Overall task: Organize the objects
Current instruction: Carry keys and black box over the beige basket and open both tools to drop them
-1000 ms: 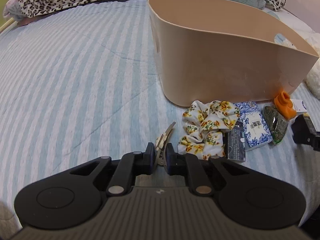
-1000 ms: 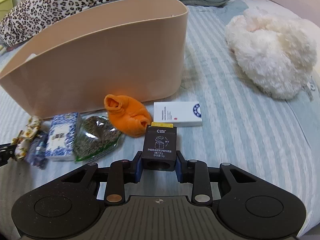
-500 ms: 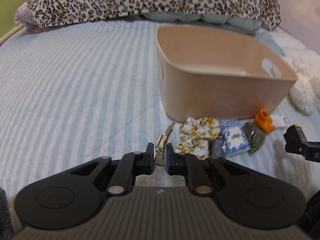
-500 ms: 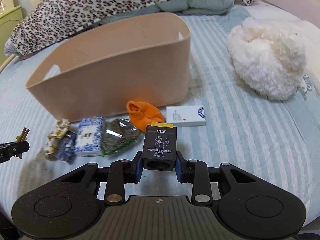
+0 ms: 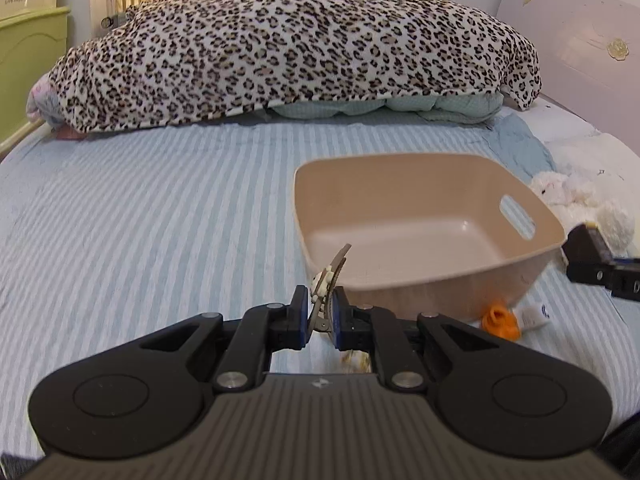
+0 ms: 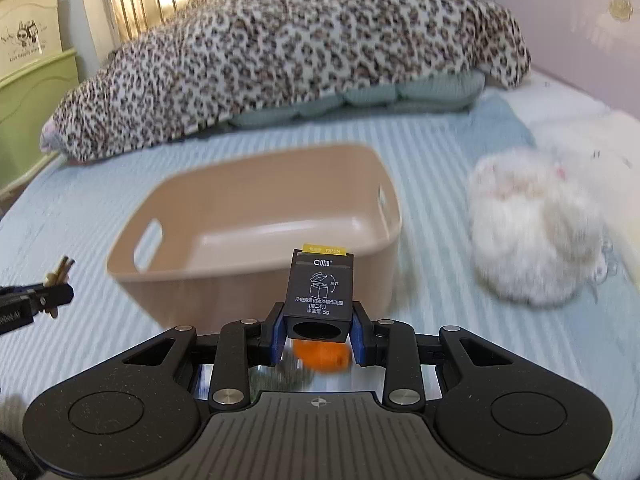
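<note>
My left gripper (image 5: 321, 314) is shut on a metal hair clip (image 5: 330, 280) and holds it in the air near the front left corner of an empty beige plastic bin (image 5: 424, 280). My right gripper (image 6: 319, 332) is shut on a small black box (image 6: 320, 290) and holds it in front of the bin (image 6: 256, 276); it shows at the right edge of the left wrist view (image 5: 588, 260). The left gripper with the clip shows at the left in the right wrist view (image 6: 48, 292). An orange cloth piece (image 5: 499, 318) and a white box (image 5: 532, 314) lie by the bin's front.
The bin stands on a blue striped bed sheet (image 5: 152, 220). A leopard-print blanket (image 5: 288, 56) lies across the far side. A white plush toy (image 6: 536, 236) lies right of the bin. A green cabinet (image 5: 24, 60) stands at the left.
Both grippers have risen with their objects, so I now look down into the bin. The scrunchie and packets on the sheet have dropped out of view under the grippers.
</note>
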A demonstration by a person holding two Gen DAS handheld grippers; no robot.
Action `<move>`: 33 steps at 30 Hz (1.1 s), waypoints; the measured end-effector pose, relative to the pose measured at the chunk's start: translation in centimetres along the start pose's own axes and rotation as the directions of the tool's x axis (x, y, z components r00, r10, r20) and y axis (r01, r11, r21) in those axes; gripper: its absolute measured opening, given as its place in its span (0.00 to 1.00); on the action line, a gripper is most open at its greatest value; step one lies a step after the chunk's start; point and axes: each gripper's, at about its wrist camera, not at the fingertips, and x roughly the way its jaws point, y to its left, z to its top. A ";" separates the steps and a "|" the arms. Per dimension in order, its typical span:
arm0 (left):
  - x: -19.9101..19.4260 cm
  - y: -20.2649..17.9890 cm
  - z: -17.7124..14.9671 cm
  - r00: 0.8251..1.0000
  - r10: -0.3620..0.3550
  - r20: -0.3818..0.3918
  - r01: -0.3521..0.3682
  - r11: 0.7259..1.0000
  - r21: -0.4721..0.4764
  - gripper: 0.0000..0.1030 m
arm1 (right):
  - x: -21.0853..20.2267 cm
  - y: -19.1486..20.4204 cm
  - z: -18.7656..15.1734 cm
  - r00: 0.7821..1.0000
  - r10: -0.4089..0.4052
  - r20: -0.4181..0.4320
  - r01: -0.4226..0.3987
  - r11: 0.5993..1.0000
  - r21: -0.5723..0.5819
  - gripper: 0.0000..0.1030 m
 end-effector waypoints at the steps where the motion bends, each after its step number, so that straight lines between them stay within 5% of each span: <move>1: 0.4 -0.3 0.5 1.000 0.002 0.004 -0.002 1.000 0.007 0.13 | 0.0 0.1 0.6 1.000 -0.001 0.017 0.001 1.000 -0.005 0.29; 9: 4.5 -2.8 4.1 0.999 0.024 0.032 -0.026 0.999 0.042 0.13 | 2.6 0.7 4.5 0.998 0.013 0.058 -0.010 0.999 -0.050 0.29; 16: 10.1 -4.6 5.1 0.999 0.038 -0.036 -0.035 0.996 0.084 0.13 | 7.3 1.1 6.3 1.000 0.014 0.009 -0.013 0.997 -0.072 0.29; 26: 15.1 -5.8 3.2 0.984 0.044 -0.173 -0.017 0.988 0.153 0.13 | 12.4 1.4 4.8 0.994 -0.011 -0.110 0.002 0.996 -0.087 0.29; 33: 14.2 -6.0 2.9 0.982 0.047 -0.185 -0.017 0.987 0.160 0.15 | 12.1 1.7 4.4 0.994 -0.022 -0.105 0.010 0.994 -0.108 0.32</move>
